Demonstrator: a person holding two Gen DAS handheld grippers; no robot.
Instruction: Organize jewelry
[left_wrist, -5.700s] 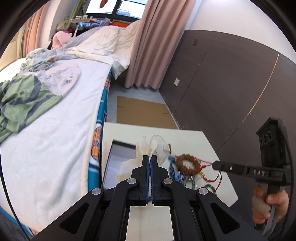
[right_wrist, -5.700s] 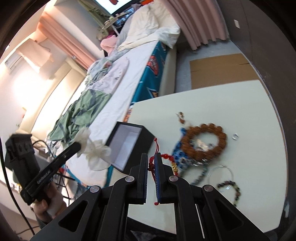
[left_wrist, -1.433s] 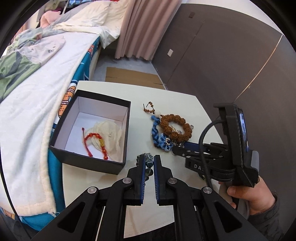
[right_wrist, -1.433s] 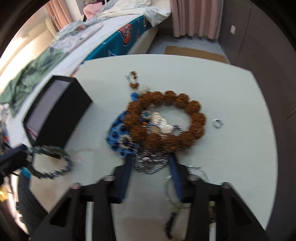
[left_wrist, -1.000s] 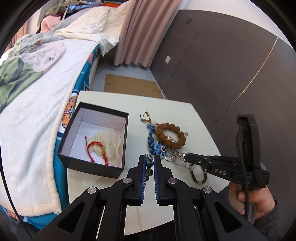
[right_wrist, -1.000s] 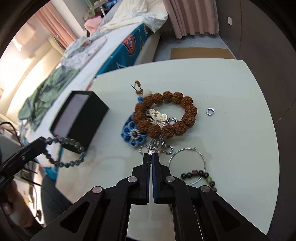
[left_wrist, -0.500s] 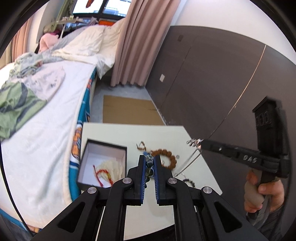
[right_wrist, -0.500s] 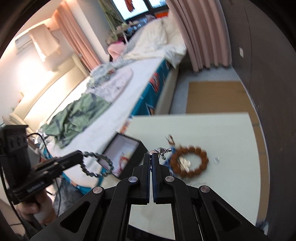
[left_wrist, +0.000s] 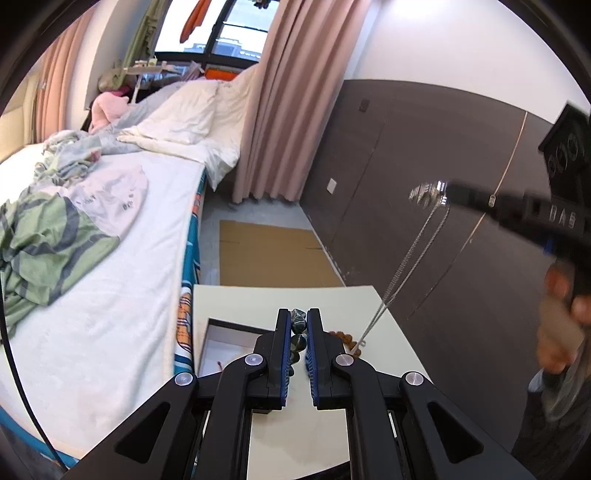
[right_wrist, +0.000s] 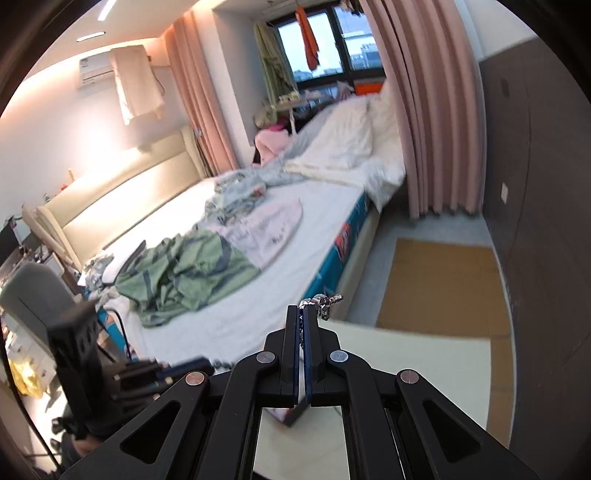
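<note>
A: Above the bench (left_wrist: 295, 435), near its left edge, what is the left gripper (left_wrist: 298, 325) doing?

B: Its jaws are clamped on a dark beaded bracelet (left_wrist: 298, 334); a few grey-green beads sit stacked between the blue pads, and the rest of the loop is hidden behind the fingers.

A: And the box?

B: An open black box (left_wrist: 229, 345) with a pale lining stands on the bench by that left edge, next to the bed (left_wrist: 110, 295). Only its far left corner shows behind the gripper; a scrap of red string lies inside.

A: Where is the right gripper (right_wrist: 303, 314)?

B: In its own view the jaws are pressed together on the clasp end of a silver chain necklace (left_wrist: 410, 254), whose metal bits stick out at the fingertips. From the left wrist camera that gripper appears high at the right, blurred, held in a hand (left_wrist: 561, 328).

A: So the necklace hangs?

B: Yes, two thin strands run from the gripper tip down to the bench, meeting near its right edge just beside a brown bead bracelet (left_wrist: 345, 336), of which a few beads show past the left gripper's finger. Whether the lower end touches the bench I cannot tell.

A: Anything else?

B: Beyond the bench's far edge a sheet of cardboard (left_wrist: 269, 258) lies on the floor, with pink curtains (left_wrist: 273, 122) behind it.
</note>
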